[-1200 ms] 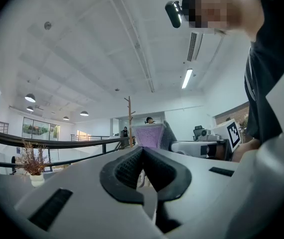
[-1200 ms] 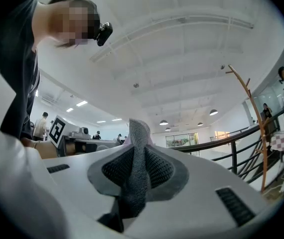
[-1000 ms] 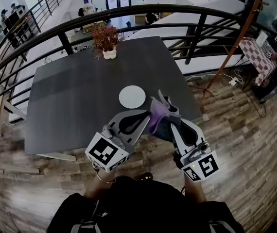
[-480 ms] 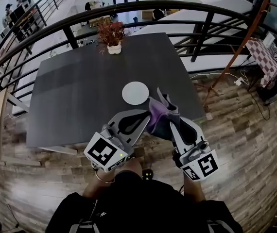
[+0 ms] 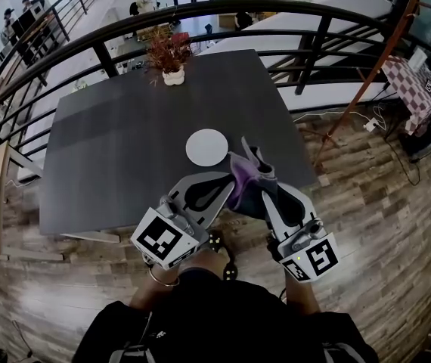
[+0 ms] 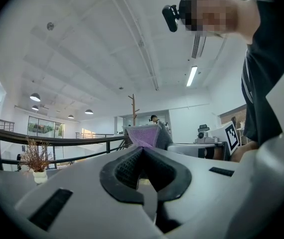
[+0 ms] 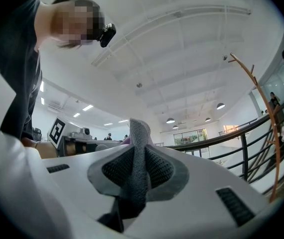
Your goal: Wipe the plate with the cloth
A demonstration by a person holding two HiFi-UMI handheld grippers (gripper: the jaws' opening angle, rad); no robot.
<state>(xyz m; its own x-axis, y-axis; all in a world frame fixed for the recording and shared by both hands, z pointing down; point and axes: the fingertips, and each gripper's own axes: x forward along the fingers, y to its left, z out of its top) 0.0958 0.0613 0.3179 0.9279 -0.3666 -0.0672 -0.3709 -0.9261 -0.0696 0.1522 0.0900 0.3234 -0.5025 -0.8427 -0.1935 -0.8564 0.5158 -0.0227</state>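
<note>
The white plate (image 5: pixel 206 147) lies on the dark table (image 5: pixel 110 157), near its front edge. Both grippers are held side by side just short of that edge, below the plate. My right gripper (image 5: pixel 258 174) is shut on the purple-and-grey cloth (image 5: pixel 243 181), which runs down between its pads (image 7: pixel 138 171). My left gripper (image 5: pixel 228 181) is shut, and nothing shows between its pads. The cloth (image 6: pixel 145 135) stands just past the left gripper's tips, close against them.
A small potted plant (image 5: pixel 170 60) stands at the table's far edge. A black railing (image 5: pixel 306 32) curves behind the table. A wooden coat stand (image 5: pixel 370 74) rises at the right. The person stands on wooden floor (image 5: pixel 382 203) beside the table.
The head view has shifted a little over the table. Both grippers and the cloth keep their places in front of me, and the plate has not moved on the table.
</note>
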